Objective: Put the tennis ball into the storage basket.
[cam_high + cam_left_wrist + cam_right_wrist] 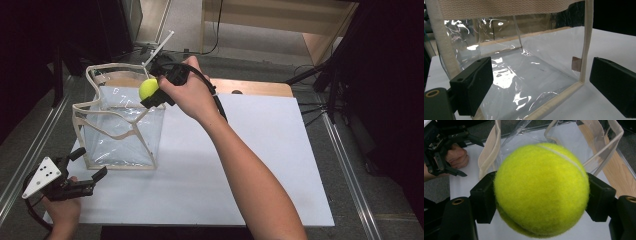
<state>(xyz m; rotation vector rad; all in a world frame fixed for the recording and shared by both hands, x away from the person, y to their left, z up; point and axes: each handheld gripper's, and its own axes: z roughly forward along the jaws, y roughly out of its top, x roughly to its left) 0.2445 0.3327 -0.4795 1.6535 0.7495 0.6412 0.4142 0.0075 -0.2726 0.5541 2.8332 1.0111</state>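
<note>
A yellow-green tennis ball (148, 88) is held above the open top of a clear plastic bag (120, 131) with cream webbing trim. My right gripper (151, 93) is shut on the ball, and in the right gripper view the ball (541, 190) sits squeezed between both black jaws, with the bag's mouth (524, 137) below it. My left gripper (89, 164) rests open at the table's near left corner, just short of the bag's front. In the left gripper view its jaws stand wide apart before the bag's lower front edge (554, 101).
The bag stands on a white sheet (240, 165) covering the table. A strip of bare wood (255, 87) runs along the far edge. Metal rails (345, 165) flank the table, and cables and stand legs (320, 80) crowd the far right.
</note>
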